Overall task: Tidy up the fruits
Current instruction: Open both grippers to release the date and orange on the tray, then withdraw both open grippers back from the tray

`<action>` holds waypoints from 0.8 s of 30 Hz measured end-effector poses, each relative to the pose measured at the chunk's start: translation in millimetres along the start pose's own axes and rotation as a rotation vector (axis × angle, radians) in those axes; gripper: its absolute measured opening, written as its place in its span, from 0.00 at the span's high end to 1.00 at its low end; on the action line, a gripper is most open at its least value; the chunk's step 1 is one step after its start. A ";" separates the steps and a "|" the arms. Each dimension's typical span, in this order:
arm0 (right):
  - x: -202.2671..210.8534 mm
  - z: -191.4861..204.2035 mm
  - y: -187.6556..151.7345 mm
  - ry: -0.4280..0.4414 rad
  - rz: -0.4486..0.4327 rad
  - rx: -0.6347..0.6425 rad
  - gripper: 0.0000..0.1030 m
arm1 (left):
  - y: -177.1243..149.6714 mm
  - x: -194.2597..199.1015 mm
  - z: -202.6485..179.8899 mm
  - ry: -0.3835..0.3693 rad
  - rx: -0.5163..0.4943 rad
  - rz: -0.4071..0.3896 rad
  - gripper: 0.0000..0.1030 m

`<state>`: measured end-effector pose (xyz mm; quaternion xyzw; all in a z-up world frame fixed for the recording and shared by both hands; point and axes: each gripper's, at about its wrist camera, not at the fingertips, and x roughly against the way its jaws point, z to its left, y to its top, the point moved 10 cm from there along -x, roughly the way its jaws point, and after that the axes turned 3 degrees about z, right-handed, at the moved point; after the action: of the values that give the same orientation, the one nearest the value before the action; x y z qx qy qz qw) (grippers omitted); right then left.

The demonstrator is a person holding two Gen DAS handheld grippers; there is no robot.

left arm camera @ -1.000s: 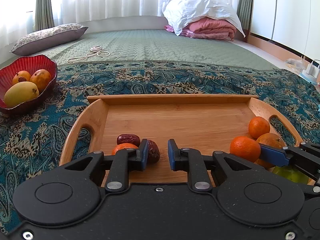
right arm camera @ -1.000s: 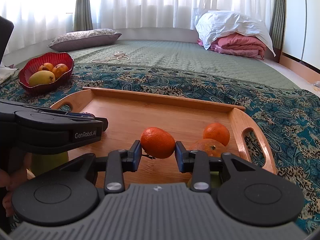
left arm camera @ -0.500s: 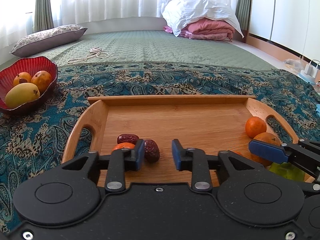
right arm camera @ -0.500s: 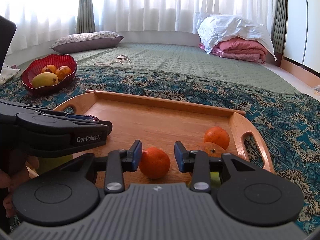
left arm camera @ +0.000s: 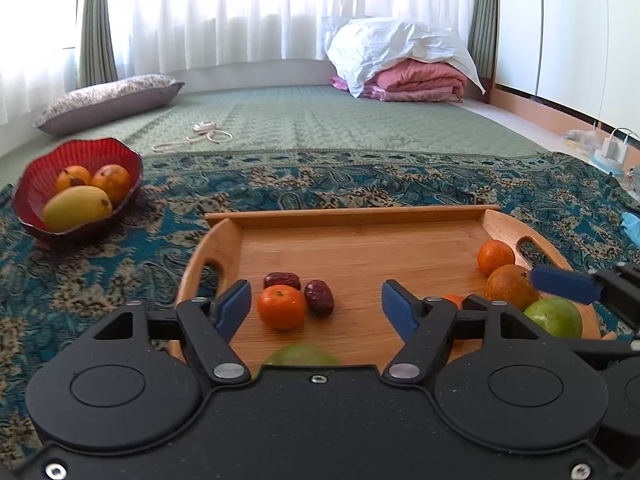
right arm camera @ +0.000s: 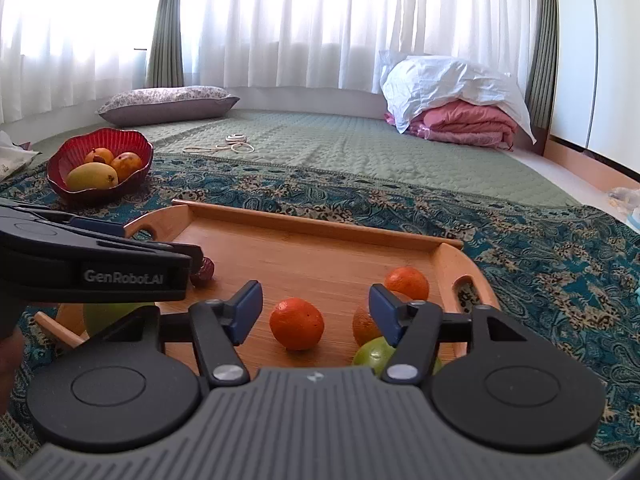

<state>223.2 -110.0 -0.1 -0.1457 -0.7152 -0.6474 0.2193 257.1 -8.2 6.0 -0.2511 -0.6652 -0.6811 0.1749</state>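
1. On the wooden tray (left arm camera: 360,216), your left gripper (left arm camera: 316,306) has just been opening; its jaws are spread, and a tangerine (left arm camera: 281,306) sits between them, untouched.
2. Two dates (left arm camera: 319,298) flank that tangerine: one's long axis runs front-to-back, the other's sideways.
3. Your right gripper (right arm camera: 316,306) has also just been opening, with an orange (right arm camera: 296,323) loose between its jaws.
4. Both grippers tilt down.
5. Green fruit (right arm camera: 374,354) is partly hidden.
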 end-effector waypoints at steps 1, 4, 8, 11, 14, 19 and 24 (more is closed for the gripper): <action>2.8 -0.6 0.2 -0.004 -0.004 0.004 0.25 | -0.2 4.1 0.8 0.003 0.000 -0.007 0.27; 10.3 -1.9 0.6 -0.015 -0.015 0.011 0.19 | -1.2 16.7 2.0 0.002 0.008 -0.027 0.23; 20.1 -5.9 -2.1 -0.030 -0.016 -0.004 0.16 | -4.2 28.9 0.1 0.006 -0.003 -0.038 0.21; 26.5 -7.8 -6.6 -0.040 -0.010 -0.016 0.15 | -7.6 36.9 -3.0 0.002 -0.016 -0.045 0.20; 31.0 -6.8 -12.1 -0.038 0.000 -0.018 0.14 | -10.9 45.8 -5.6 0.003 -0.032 -0.055 0.18; 36.6 -6.7 -19.1 -0.040 0.016 -0.033 0.13 | -19.0 56.1 -6.5 0.001 -0.026 -0.053 0.17; 42.2 -8.0 -26.6 -0.046 0.027 -0.040 0.12 | -30.5 62.8 -2.2 0.005 -0.005 -0.046 0.16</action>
<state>174.7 -124.3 -1.3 -0.1745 -0.7047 -0.6553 0.2086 188.4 -2.7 17.2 -0.2346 -0.6687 -0.6872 0.1601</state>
